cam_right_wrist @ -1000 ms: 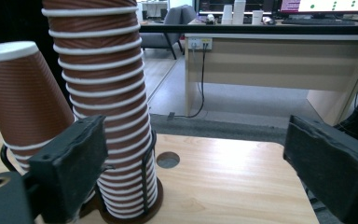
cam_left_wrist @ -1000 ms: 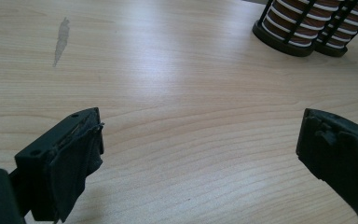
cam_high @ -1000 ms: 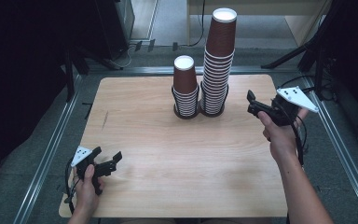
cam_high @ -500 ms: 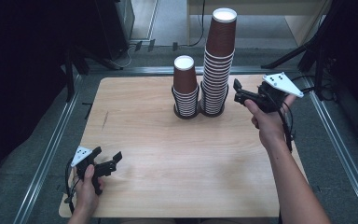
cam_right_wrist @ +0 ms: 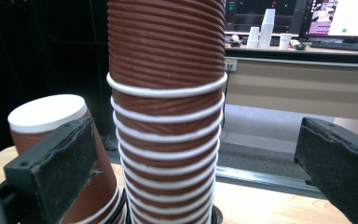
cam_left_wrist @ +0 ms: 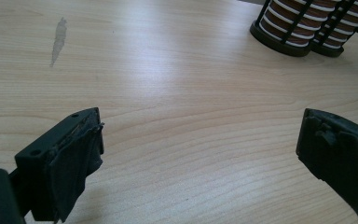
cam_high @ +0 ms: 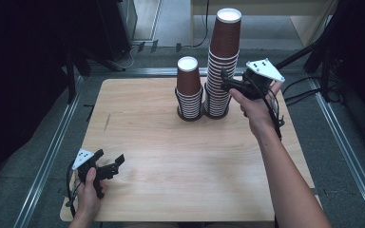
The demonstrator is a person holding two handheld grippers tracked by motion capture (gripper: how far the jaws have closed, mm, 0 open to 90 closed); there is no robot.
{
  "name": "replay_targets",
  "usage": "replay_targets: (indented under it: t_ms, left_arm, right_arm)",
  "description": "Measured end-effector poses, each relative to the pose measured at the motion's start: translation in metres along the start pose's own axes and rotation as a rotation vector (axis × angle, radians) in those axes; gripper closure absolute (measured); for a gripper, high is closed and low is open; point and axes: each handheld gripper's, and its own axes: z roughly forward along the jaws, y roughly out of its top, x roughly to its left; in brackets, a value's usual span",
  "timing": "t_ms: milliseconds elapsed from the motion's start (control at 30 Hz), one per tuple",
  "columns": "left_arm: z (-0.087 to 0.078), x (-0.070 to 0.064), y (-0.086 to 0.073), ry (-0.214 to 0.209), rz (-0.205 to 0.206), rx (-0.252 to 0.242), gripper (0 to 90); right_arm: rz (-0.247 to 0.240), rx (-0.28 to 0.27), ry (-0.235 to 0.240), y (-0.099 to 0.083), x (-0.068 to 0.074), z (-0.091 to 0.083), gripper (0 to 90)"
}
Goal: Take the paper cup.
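Right tool (cam_high: 229, 80) is hanging wide open at the tall cup stack (cam_high: 223, 61), which is standing at twelve o'clock on the worktop (cam_high: 171, 156) just beside the short cup stack (cam_high: 189, 88); this looks like the reach-in step. Next, it is probably needing to close around the upper cups and lift straight up. Left tool (cam_high: 109, 167) is resting open at seven o'clock.

Tall upright stack of ribbed brown paper cups (cam_high: 222, 61), far table edge
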Motion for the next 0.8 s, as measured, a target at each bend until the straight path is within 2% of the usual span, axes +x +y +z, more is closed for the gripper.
replay_targets:
  t_ms: [133,600,800]
  left_arm:
    - [0.0,0.0,0.0,0.0,0.0,0.0,0.6]
    - [0.0,0.0,0.0,-0.005,-0.001,0.0,0.6]
    - [0.0,0.0,0.0,-0.008,-0.001,0.0,0.6]
  right_arm:
    - [0.015,-0.005,-0.007,0.006,0.004,0.008,0.0]
    - [0.015,-0.001,-0.039,0.027,0.016,0.038,0.0]
    - [0.031,-0.012,-0.047,0.032,0.018,0.046,0.0]
